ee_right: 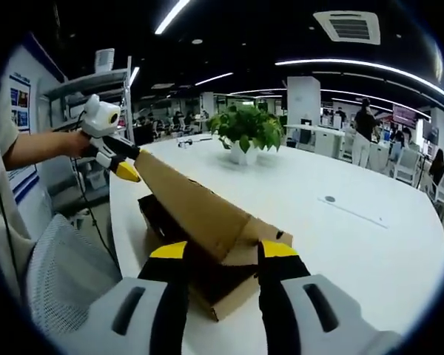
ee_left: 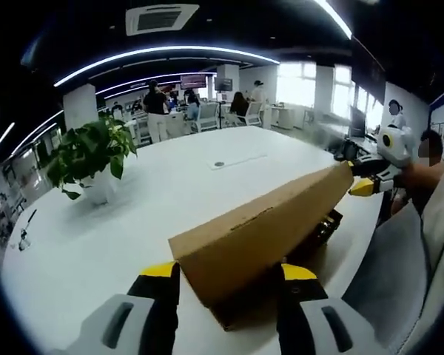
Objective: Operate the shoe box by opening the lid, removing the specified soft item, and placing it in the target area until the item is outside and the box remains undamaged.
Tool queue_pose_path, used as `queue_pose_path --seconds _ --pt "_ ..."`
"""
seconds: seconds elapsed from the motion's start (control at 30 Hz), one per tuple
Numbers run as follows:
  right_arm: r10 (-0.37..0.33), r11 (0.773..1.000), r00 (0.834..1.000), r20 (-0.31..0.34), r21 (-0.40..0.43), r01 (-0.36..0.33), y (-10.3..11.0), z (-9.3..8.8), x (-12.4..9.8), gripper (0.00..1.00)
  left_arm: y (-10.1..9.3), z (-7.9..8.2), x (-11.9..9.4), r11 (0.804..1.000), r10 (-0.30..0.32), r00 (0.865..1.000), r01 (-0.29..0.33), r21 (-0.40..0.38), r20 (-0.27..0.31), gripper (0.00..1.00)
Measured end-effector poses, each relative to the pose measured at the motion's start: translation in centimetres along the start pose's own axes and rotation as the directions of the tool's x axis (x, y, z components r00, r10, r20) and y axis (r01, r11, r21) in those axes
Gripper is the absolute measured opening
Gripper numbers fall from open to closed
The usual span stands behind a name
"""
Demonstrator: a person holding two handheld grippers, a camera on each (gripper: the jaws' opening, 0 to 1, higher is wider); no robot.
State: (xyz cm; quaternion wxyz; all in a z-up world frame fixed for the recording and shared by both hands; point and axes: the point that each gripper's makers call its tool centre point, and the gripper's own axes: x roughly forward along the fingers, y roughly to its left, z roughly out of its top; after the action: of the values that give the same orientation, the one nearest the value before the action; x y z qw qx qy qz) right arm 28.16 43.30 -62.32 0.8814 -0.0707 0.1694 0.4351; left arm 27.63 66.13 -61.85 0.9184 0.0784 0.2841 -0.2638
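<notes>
Now I am on the lid-opening step. The shoe box (ee_left: 259, 244) sits on the white tabletop (ee_left: 155, 200), just in front of me, with its brown lid (ee_left: 270, 225) tipped up on a slant.

In the left gripper view, my left claw (ee_left: 229, 277) is at 6 o'clock. Its two yellow-tipped jaws stand on each side of the lid's near end, and I think they are pinching it. My right claw (ee_left: 362, 185) shows at 3 o'clock, at the far end of the lid.

In the right gripper view, my left claw (ee_right: 126, 171) is at 10 o'clock, with my hand (ee_right: 78, 144) behind it, arm reaching out level. My right claw (ee_right: 218, 255) is at 6 o'clock, jaws on each side of the lid's end (ee_right: 207, 214), likely pinching it too.

Inside the box it is dark. I cannot make out the soft thing.

Next I should lift the lid up and off slowly, both ends together, so the cardboard does not bend or rip. A potted plant (ee_right: 246, 133) stands farther back.
</notes>
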Motion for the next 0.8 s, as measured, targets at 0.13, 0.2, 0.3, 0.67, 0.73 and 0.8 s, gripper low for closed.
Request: queue_pose_path --seconds 0.13,0.2,0.3,0.67,0.73,0.8 --pt "-0.005 1.000 1.000 0.015 -0.010 0.005 -0.5 0.7 0.1 0.32 0.4 0.7 0.1 1.000 0.008 1.000 -0.008 -0.001 0.019 0.52" --pt "-0.007 1.000 1.000 0.020 -0.017 0.007 -0.7 1.1 0.2 0.32 0.6 1.2 0.1 1.000 0.012 0.999 -0.012 -0.012 0.035 0.52" --pt "-0.010 1.000 1.000 0.028 -0.027 0.011 -1.1 1.7 0.3 0.32 0.8 1.5 0.3 1.000 0.019 0.999 -0.018 -0.013 0.046 0.52" --pt "-0.019 0.998 0.998 0.052 -0.052 0.022 -2.4 3.2 0.9 0.32 2.0 3.4 0.6 0.998 0.060 0.994 -0.059 -0.016 0.089 0.46" --pt "-0.024 0.998 0.998 0.057 -0.055 0.027 -2.7 3.5 1.1 0.32 2.3 3.7 0.7 0.997 0.071 0.993 -0.070 -0.010 0.094 0.43" --pt "-0.026 0.998 0.998 0.061 -0.056 0.030 -2.9 3.7 1.2 0.31 2.7 3.9 0.8 0.997 0.081 0.992 -0.081 -0.005 0.098 0.41"
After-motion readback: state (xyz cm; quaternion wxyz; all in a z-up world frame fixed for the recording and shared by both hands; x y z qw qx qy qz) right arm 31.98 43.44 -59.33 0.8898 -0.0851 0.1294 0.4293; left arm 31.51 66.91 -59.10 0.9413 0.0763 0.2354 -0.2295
